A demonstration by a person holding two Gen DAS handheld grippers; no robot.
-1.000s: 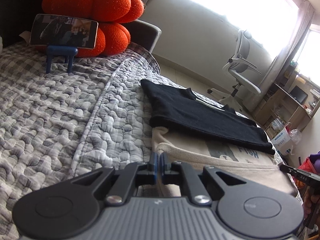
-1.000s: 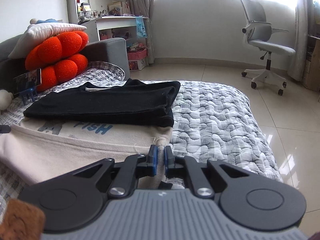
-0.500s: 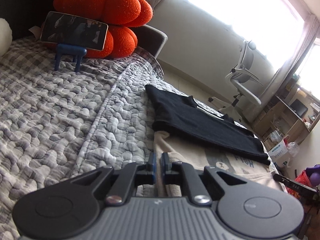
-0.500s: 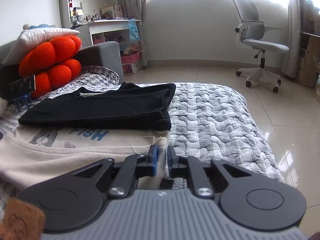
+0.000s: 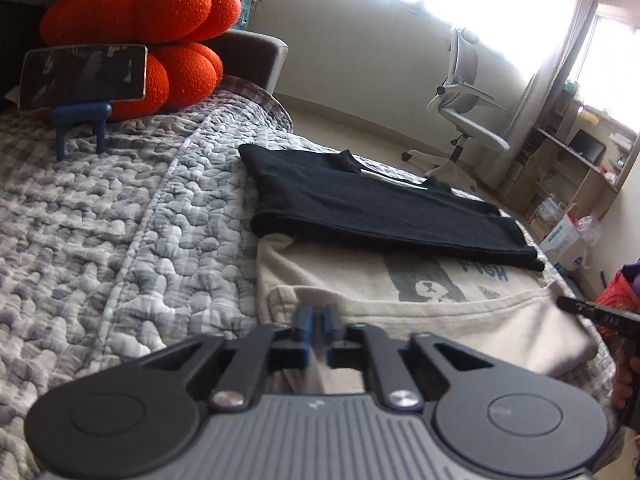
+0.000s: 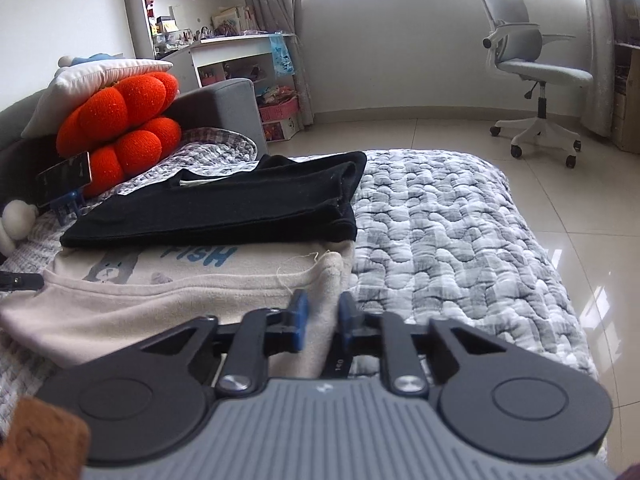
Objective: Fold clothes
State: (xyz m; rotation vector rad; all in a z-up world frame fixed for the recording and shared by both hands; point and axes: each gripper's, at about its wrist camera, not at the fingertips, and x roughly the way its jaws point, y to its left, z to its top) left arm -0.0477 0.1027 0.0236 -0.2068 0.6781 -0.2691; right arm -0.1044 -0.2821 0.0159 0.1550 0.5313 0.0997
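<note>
On the bed, the left gripper pinches the cream shirt hem as the right gripper, just closing, clamps its corner, ready to fold.

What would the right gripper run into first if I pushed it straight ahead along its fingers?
Most likely more of the beige shirt, whose edge lies between the right gripper fingers, and the quilt beside it. Further along that line sits the folded black garment, though depth is hard to judge.
</note>
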